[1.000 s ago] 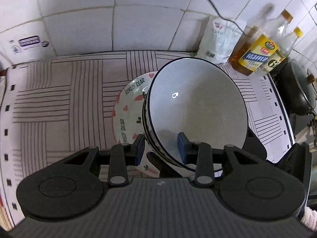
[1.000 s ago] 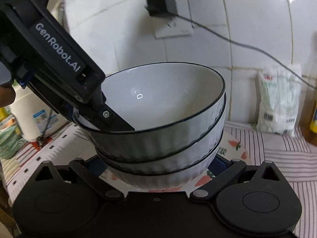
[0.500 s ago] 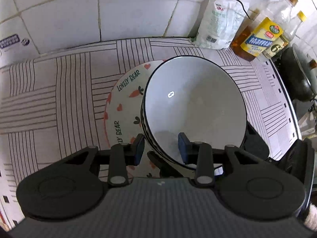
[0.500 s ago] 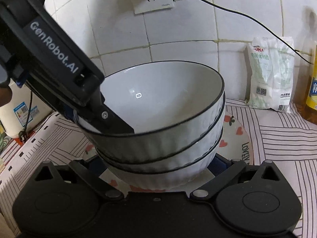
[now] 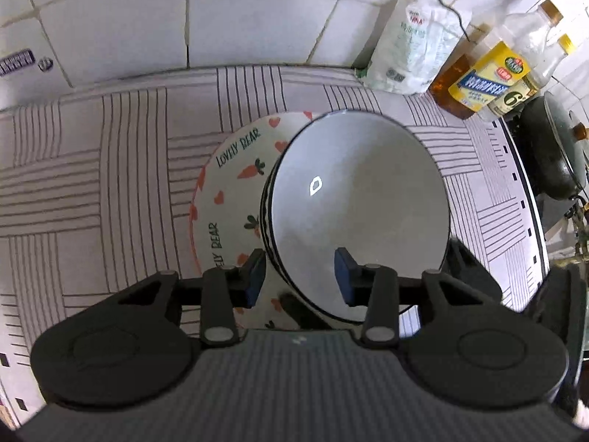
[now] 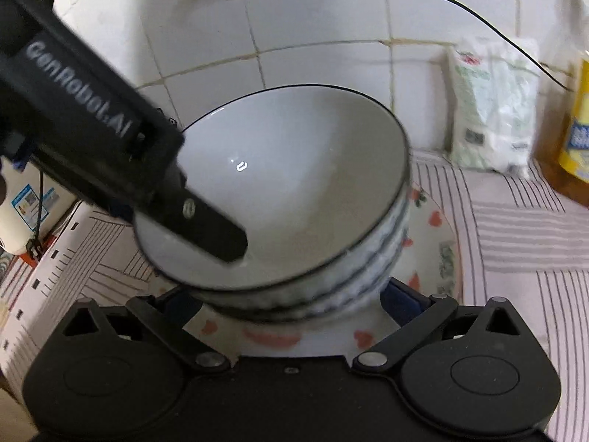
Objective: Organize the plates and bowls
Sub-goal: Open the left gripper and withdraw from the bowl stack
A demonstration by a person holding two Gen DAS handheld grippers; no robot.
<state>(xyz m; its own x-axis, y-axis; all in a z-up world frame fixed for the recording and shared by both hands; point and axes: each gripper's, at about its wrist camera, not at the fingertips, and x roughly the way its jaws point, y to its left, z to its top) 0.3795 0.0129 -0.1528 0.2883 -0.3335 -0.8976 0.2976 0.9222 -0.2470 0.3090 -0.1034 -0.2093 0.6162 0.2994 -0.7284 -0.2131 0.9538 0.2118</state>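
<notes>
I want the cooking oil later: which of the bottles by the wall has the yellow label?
The amber-filled bottle, nearest the white bag; the clear bottle beside it shows only a small label marked 6.

Two close downward wrist views, shared bowl stack (image 5: pixel 357 213).

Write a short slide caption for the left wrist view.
Left gripper, jaws just opening, straddles the rim of stacked bowls over a carrot plate.
</notes>
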